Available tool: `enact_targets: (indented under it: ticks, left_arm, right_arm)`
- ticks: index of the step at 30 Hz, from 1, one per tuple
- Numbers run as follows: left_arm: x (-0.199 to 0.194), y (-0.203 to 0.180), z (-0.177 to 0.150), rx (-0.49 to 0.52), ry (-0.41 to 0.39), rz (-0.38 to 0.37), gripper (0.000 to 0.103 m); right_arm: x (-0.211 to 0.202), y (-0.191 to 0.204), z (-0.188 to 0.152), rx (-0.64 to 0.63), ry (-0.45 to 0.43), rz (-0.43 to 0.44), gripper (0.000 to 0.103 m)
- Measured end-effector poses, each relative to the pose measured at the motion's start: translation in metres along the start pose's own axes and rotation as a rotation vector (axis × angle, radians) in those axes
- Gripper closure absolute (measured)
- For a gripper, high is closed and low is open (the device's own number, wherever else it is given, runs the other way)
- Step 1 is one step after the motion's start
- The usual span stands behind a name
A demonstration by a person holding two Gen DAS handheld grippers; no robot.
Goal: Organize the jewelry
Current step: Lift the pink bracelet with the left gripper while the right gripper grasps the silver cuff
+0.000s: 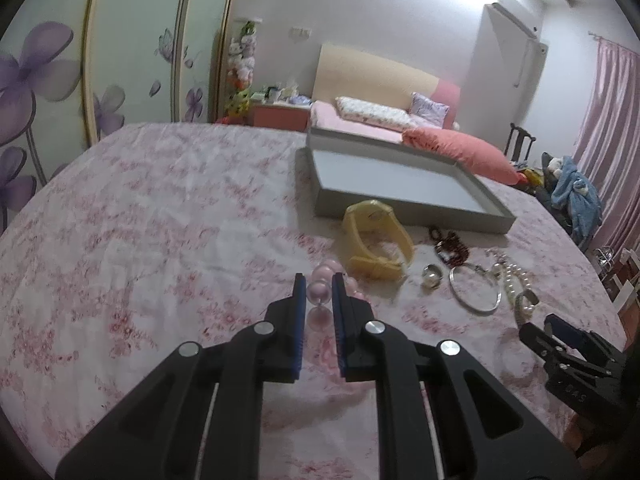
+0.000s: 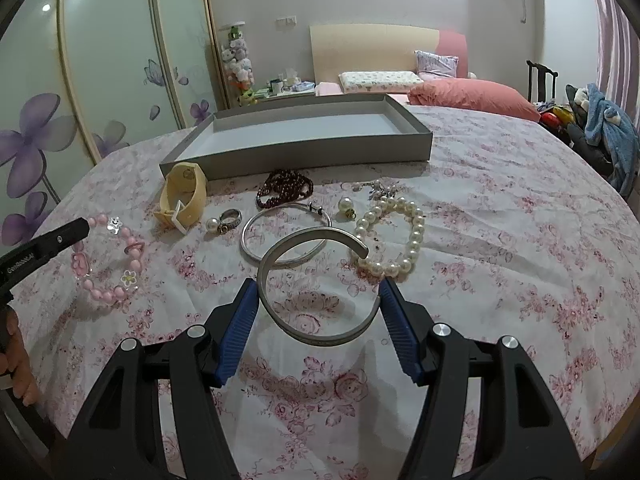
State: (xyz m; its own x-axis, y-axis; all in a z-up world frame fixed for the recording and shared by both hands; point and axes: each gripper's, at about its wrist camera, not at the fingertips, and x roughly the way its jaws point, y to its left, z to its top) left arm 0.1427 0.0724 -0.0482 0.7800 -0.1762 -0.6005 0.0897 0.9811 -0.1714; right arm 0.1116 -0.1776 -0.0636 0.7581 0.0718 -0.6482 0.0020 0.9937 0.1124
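My left gripper (image 1: 319,288) is shut on a pink bead bracelet (image 1: 319,295), which also shows in the right wrist view (image 2: 105,258) lying on the floral cloth with the left gripper's fingertip (image 2: 76,229) at its far left. My right gripper (image 2: 316,294) is shut on an open silver cuff bangle (image 2: 310,248) and holds it above the cloth. An empty grey tray (image 2: 304,151) stands behind the jewelry and also shows in the left wrist view (image 1: 404,211).
On the cloth lie a yellow watch (image 2: 182,198), a dark red bead bracelet (image 2: 285,188), a thin silver bangle (image 2: 250,236), a ring (image 2: 231,218), pearl earrings (image 2: 346,205) and a pearl bracelet (image 2: 414,236). A bed with pink pillows is behind.
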Motion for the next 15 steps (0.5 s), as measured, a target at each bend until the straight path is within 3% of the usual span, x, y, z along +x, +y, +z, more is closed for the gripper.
enact_targets:
  ticks: [15]
  left_arm:
    - [-0.036, -0.036, 0.007, 0.083, -0.173, -0.004, 0.09]
  right_arm:
    - [-0.013, -0.003, 0.013, -0.016, -0.122, 0.031, 0.041]
